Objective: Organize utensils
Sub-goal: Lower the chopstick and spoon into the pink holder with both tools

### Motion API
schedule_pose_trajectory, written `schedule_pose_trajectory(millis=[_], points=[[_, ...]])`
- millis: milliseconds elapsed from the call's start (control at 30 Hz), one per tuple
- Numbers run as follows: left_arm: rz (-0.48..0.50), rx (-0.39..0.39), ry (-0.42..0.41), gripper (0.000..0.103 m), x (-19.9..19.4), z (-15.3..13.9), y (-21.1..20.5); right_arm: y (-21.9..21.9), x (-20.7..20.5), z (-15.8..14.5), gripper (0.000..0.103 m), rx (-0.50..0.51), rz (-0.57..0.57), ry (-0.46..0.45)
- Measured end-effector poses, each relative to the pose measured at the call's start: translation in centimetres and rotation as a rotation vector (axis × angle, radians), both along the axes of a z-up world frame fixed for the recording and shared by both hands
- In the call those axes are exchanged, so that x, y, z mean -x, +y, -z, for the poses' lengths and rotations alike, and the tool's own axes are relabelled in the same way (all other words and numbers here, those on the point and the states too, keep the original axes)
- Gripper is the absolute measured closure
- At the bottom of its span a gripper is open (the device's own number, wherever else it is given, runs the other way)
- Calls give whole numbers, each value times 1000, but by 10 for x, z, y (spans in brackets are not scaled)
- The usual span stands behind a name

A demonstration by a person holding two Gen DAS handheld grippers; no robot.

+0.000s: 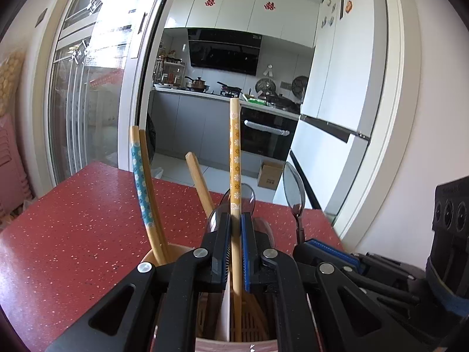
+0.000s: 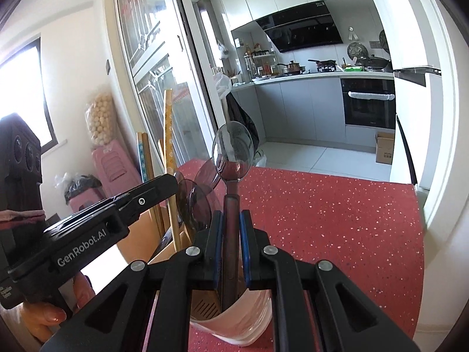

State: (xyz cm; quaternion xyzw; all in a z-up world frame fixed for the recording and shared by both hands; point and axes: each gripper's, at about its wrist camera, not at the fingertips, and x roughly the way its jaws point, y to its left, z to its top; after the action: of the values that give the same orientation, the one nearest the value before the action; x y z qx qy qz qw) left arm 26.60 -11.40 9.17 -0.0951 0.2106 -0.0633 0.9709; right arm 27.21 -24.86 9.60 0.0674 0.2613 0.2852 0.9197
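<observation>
My left gripper [image 1: 235,220] is shut on a yellow flowered chopstick [image 1: 235,158], held upright with its lower end down inside the divided utensil holder [image 1: 222,308]. In the same holder stand a blue flowered chopstick pair [image 1: 140,182], a plain wooden stick [image 1: 199,182] and grey spoons [image 1: 249,198]. My right gripper [image 2: 231,220] is shut on the handle of a translucent grey spoon [image 2: 233,152], bowl up, its handle reaching into the holder [image 2: 249,319]. The left gripper [image 2: 173,184] shows at the left of the right wrist view, and the right one [image 1: 304,242] at the lower right of the left wrist view.
The holder stands on a red speckled table [image 2: 337,220]. Beyond its far edge lies a kitchen with grey cabinets and an oven [image 1: 266,135]. A glass sliding door [image 1: 88,102] is at the left. A pink stool [image 2: 114,164] and a cardboard box [image 1: 269,176] sit on the floor.
</observation>
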Motion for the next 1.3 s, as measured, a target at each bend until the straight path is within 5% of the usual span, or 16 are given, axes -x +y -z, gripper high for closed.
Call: schedule_pose_trajectory(millis=[400,1300], points=[[33,-7,97,66,1,5,6,1,4,-1,91,41,-7,28],[66,8,165,66,5,6,15,0,2,7,91,74,-17,133]])
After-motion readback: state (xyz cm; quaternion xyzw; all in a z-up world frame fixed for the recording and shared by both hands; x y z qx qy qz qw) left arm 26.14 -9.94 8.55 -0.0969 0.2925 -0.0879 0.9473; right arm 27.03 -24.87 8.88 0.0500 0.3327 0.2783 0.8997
